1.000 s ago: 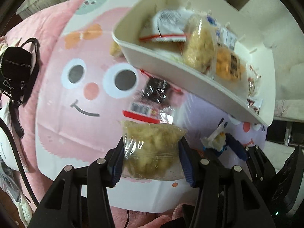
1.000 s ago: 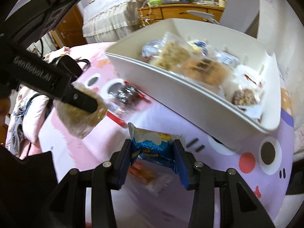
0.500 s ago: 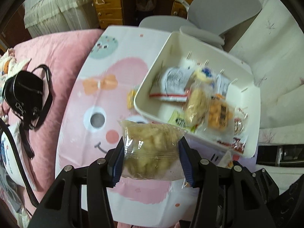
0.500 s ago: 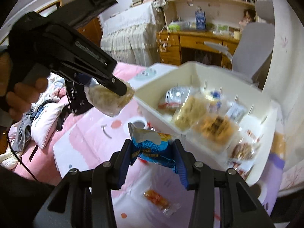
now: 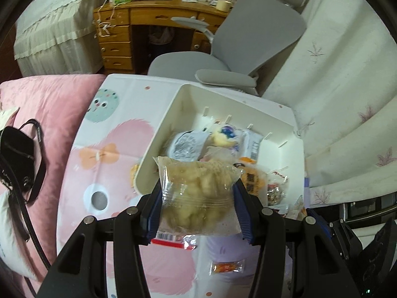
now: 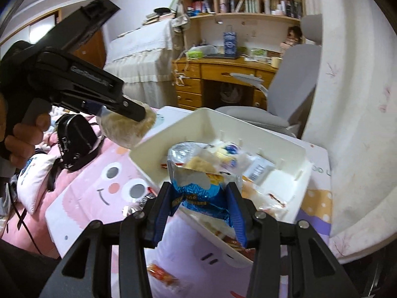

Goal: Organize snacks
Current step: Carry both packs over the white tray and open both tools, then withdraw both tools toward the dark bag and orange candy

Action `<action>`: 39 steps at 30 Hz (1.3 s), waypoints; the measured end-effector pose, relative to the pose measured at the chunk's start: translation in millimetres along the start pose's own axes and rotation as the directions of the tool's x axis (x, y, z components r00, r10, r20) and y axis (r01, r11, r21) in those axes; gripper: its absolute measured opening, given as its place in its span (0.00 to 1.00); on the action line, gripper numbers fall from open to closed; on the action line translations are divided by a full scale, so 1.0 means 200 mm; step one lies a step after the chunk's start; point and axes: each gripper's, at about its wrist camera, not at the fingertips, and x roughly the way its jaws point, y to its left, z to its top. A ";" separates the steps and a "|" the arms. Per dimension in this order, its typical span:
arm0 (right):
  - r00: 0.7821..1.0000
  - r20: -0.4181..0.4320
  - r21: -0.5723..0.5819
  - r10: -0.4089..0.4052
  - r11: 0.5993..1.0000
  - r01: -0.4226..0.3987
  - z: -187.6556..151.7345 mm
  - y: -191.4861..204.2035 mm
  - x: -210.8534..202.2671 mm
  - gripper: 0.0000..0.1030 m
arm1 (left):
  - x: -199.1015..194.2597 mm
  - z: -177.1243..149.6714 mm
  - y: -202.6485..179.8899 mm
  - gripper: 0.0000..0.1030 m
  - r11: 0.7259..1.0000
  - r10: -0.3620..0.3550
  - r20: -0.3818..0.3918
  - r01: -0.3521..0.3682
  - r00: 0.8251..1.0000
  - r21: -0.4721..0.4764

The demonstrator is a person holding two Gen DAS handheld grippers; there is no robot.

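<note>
Blue packet [image 6: 198, 193] only in right view.

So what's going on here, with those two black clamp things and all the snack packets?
A person is tidying snacks into a white bin on a cartoon-print cloth. The left gripper is clamped on a clear bag of pale puffed snacks, and the right gripper on a blue packet. Both are held in the air by the bin, which already holds several packets. A few small snacks lie loose on the cloth.
</note>
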 end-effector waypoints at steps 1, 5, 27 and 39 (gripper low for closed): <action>1.000 -0.002 0.012 -0.012 1.000 0.012 0.00 -0.02 0.00 0.44 | 0.01 0.00 -0.01 0.49 1.000 -0.007 0.000 0.007 1.000 0.006; 0.997 -0.027 0.057 -0.067 0.996 0.069 -0.02 -0.10 0.02 0.47 | 0.04 0.01 -0.05 0.50 0.999 -0.015 -0.028 0.016 1.000 0.030; 0.984 -0.150 0.195 -0.097 0.973 0.126 -0.09 -0.11 0.06 0.52 | -0.08 -0.07 0.23 0.71 1.000 0.010 -0.046 -0.012 0.999 -0.028; 0.967 -0.209 0.312 -0.143 0.928 0.205 -0.16 0.05 0.00 0.52 | -0.14 -0.22 0.53 0.72 1.000 -0.020 -0.092 0.018 0.996 -0.022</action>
